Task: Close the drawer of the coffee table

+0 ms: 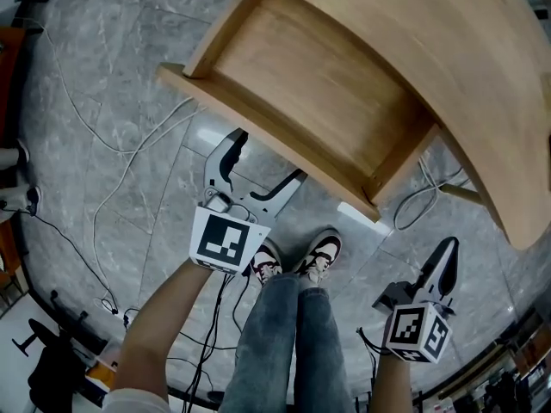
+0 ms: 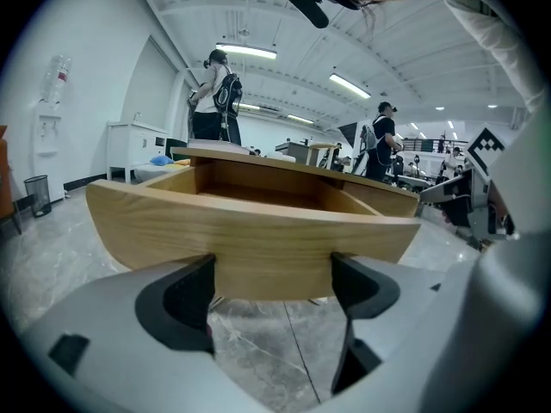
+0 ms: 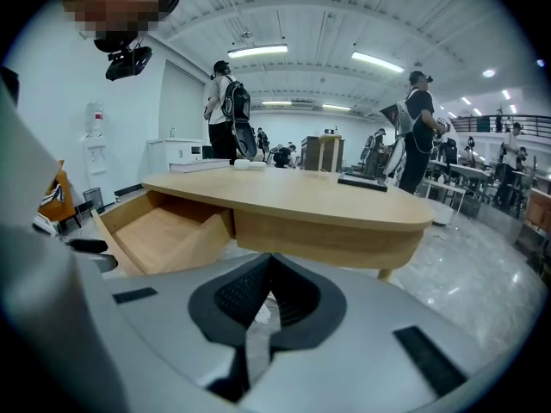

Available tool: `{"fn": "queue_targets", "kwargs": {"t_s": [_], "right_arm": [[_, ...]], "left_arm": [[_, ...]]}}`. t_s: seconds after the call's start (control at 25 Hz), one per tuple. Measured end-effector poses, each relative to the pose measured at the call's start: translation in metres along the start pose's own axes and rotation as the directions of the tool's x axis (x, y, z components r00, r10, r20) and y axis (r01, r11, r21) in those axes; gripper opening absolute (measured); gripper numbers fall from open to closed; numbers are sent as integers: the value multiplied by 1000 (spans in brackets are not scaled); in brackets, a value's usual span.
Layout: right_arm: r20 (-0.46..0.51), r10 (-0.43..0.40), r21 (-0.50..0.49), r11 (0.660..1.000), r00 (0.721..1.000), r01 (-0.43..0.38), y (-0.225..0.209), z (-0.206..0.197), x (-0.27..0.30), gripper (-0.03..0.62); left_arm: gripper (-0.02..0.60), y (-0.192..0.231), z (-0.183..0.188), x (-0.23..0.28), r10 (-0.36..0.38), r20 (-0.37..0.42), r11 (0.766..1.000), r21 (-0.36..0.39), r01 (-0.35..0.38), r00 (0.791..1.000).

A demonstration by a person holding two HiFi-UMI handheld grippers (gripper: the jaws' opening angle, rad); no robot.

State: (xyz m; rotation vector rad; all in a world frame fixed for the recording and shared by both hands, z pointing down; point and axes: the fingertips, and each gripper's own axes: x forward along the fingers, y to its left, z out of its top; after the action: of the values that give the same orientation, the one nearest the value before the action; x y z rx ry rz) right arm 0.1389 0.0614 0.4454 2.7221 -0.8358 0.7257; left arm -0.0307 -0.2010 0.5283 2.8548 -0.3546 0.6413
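Your left gripper (image 1: 269, 155) was found released, its jaws standing wide apart with nothing clamped between them. In the left gripper view the curved wooden front of the drawer (image 1: 267, 136) filled the gap beyond the two dark pads (image 2: 185, 304). In the head view the fingertips lay just beside the lower edge of that front, left of centre, and contact could not be confirmed from either view. The drawer itself stood pulled well out of the coffee table (image 1: 465, 67), running from the upper middle of the head view toward its centre, and its bare wooden floor was visible. Your right gripper (image 1: 449, 246) was clenched, pads pressed together on nothing. It was held low at the lower right of the head view, apart from the drawer and pointing toward the table's edge. Your shoes (image 1: 320, 256) stood on the grey marble floor (image 1: 103, 76) just below the drawer front, between the two grippers. Loose cables (image 1: 120, 153) trailed across the left side of the floor. Persons wearing backpacks (image 2: 215, 93) stood beyond the table in both gripper views
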Motion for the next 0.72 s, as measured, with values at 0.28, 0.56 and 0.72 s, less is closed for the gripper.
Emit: {"fn": "queue_targets", "kwargs": {"t_s": [0.28, 0.56, 0.72], "right_arm": [[-23, -2, 37, 999, 1000, 3, -3, -1, 4, 0], [-17, 13, 53, 999, 1000, -12, 0, 4, 16, 0], [-19, 18, 48, 999, 1000, -18, 2, 1, 17, 0]], "left_arm": [[420, -1, 1, 11, -9, -54, 1000, 2, 9, 999], [422, -1, 2, 10, -3, -66, 1000, 2, 3, 998], [422, 0, 5, 9, 10, -42, 1000, -12, -11, 999]]}}
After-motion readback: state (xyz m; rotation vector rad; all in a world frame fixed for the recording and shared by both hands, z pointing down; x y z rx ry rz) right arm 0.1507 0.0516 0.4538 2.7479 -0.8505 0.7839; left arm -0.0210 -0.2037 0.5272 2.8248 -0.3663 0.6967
